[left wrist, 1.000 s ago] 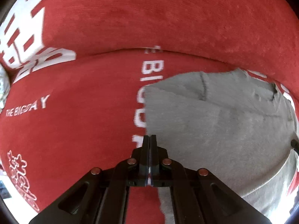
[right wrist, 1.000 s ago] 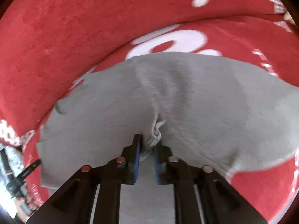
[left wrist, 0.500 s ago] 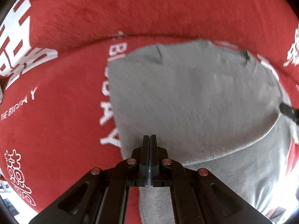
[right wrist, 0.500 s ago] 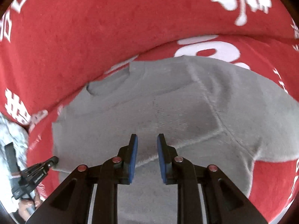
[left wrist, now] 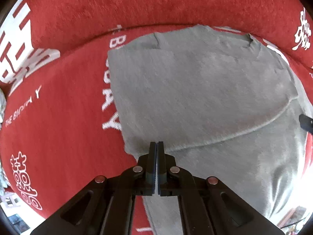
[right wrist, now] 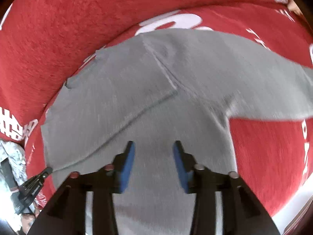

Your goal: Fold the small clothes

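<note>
A small grey garment (left wrist: pixel 195 98) lies on a red cloth, with one part folded over the rest along a hem line. My left gripper (left wrist: pixel 157 145) is shut, its tips at the near edge of the folded flap; I cannot tell whether it pinches the fabric. In the right wrist view the same grey garment (right wrist: pixel 156 98) fills the middle. My right gripper (right wrist: pixel 154 148) is open and empty just above it, blue pads apart. The left gripper's tip (right wrist: pixel 46 171) shows at the garment's left edge.
The red cloth (left wrist: pixel 58 117) with white lettering covers the surface and rises as a backrest behind. A grey-white patterned fabric (right wrist: pixel 11 154) lies at the far left. The right gripper's tip (left wrist: pixel 306 122) shows at the right edge.
My right gripper let go of the grey fabric and opened wide. The flap now lies folded flat. My left gripper stayed shut and pulled back, so more of the garment shows.
</note>
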Tool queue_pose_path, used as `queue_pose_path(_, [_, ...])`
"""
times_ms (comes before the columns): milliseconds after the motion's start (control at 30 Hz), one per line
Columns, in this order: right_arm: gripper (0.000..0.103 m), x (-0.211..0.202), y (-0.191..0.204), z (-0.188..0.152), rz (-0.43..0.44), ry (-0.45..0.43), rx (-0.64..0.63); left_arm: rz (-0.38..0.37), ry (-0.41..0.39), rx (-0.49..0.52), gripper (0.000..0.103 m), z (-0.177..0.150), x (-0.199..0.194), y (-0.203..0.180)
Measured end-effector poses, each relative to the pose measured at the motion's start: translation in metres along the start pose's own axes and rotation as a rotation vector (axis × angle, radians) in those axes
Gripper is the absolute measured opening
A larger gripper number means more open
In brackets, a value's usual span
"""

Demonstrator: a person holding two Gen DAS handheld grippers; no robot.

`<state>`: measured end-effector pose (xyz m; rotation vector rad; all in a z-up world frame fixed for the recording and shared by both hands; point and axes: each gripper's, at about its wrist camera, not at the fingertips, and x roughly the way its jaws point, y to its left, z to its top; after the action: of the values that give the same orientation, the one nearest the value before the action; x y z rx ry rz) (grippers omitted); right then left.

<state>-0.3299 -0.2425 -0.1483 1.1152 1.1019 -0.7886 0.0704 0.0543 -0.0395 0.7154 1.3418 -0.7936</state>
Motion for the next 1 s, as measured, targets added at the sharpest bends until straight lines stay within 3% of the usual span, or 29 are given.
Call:
queue_pose_path(200, [0.05, -0.013, 0.0, -0.023, 0.033, 0.018, 0.048, -0.008, 0.041, 0.005, 0.001, -0.007, -0.012, -0.017])
queue_pose_path(333, [0.06, -0.021, 0.0, -0.036, 0.044, 0.021, 0.07, -0.013, 0.064, 0.016, 0.001, -0.011, -0.015, -0.027])
queue_pose_path(833, [0.06, -0.034, -0.009, -0.078, 0.084, 0.015, 0.15, -0.014, 0.089, 0.101, 0.001, -0.029, -0.023, -0.058])
queue_pose_path(933, [0.069, -0.034, -0.015, -0.084, 0.095, 0.016, 0.165, 0.0, 0.099, 0.124, 0.001, -0.03, -0.019, -0.064])
queue_pose_path(1000, [0.069, -0.032, -0.02, -0.087, 0.103, 0.024, 0.175, 0.005, 0.106, 0.134, 0.001, -0.031, -0.016, -0.069])
